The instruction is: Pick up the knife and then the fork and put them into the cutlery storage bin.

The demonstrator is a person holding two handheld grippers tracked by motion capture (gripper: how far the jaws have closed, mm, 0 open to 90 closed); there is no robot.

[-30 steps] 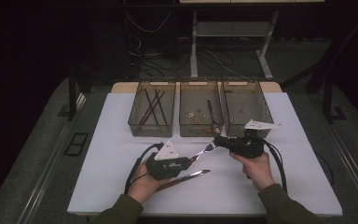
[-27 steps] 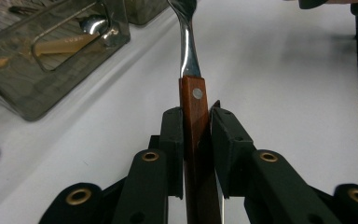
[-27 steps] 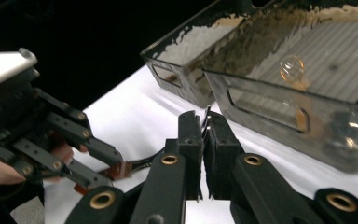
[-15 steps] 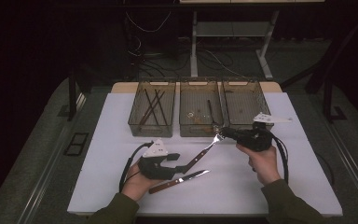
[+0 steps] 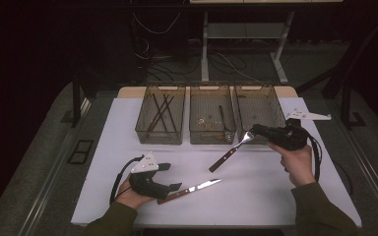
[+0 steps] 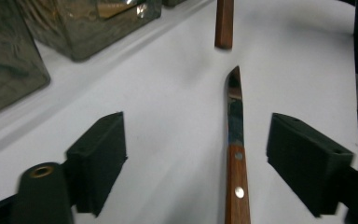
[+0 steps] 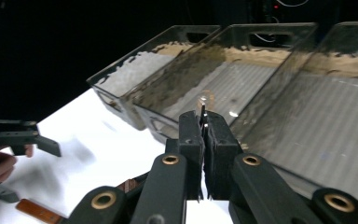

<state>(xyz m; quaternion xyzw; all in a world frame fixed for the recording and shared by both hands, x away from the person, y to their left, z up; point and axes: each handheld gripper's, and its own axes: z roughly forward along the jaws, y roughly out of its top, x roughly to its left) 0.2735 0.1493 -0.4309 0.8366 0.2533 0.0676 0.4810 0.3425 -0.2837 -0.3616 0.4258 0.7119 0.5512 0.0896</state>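
A wooden-handled knife (image 5: 191,189) lies flat on the white table top, blade pointing right. My left gripper (image 5: 171,177) sits at its handle end with its jaws just opened. In the left gripper view the knife (image 6: 235,158) lies between the two pads (image 6: 98,158) and touches neither. My right gripper (image 5: 255,131) is shut on the metal neck of a fork (image 5: 231,151). The fork's wooden handle hangs down to the left, in front of the middle bin. In the right gripper view a sliver of the fork's metal (image 7: 203,112) sticks up between my right gripper's (image 7: 204,140) closed pads.
Three clear bins stand in a row at the back: the left bin (image 5: 142,129) holds dark sticks, the middle bin (image 5: 211,136) holds a utensil and small bits, and the right bin (image 5: 275,105) sits behind my right gripper. The white top (image 5: 256,196) is bare in front.
The left gripper opened, let go of the knife and drew back to the left; the knife now rests on the table. The right gripper moved right and up with the fork.
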